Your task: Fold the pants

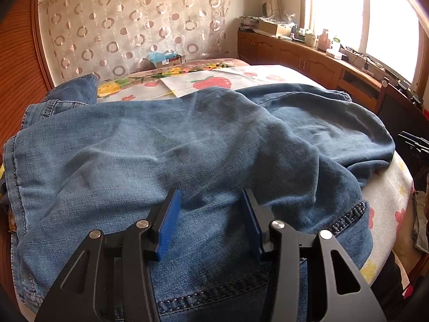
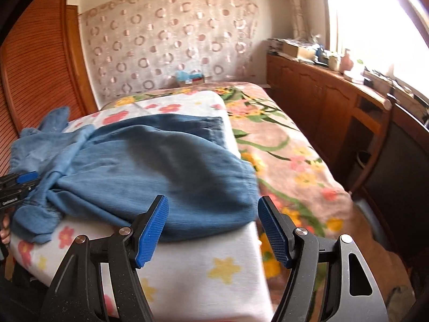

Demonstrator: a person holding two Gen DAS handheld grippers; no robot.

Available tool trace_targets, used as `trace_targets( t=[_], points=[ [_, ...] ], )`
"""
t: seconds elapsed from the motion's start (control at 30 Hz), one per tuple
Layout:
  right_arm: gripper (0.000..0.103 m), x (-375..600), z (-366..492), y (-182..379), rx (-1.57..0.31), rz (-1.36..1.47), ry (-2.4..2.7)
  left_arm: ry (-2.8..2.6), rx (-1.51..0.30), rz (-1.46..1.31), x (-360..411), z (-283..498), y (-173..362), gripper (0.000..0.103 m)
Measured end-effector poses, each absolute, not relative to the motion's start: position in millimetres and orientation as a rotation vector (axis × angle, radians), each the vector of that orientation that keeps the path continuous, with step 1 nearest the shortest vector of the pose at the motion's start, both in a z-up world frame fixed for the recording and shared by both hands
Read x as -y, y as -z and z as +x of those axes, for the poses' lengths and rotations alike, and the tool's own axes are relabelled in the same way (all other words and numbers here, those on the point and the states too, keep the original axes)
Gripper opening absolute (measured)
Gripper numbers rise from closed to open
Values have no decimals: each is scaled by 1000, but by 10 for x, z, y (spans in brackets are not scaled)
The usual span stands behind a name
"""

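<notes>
Over rumpled pants (image 1: pixel 161 139), both grippers gape empty; waistband cut off.

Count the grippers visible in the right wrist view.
2: the right gripper fills the foreground, open over the jeans; the left gripper pokes in at the left edge, mostly cut off.

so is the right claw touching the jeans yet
Apart. The right wrist view shows the right claw open, hovering short of the jeans, with flowered cloth between its blue pads and nothing gripped.
</notes>
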State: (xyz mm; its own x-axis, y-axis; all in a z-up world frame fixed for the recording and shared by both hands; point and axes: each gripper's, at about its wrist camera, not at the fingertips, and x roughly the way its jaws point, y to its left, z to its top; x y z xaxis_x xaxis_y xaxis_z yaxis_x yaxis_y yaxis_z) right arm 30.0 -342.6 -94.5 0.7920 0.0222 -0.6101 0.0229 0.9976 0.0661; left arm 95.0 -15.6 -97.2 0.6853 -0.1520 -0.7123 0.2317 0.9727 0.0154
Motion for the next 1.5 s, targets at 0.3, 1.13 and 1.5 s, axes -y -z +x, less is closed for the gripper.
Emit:
trace_targets(
  t=[0.3, 1.13, 1.5],
  points=[
    [65, 3472, 292, 987, -692, 93, 1, 209, -777, 106, 178, 951, 1001, 49],
    [3, 2962, 433, 252, -511, -16, -204, 232, -744, 49, -107, 713, 624, 49],
    [1, 1804, 491, -205, -458, -80, -636, 138, -636, 15, -626, 391, 207, 49]
  ],
)
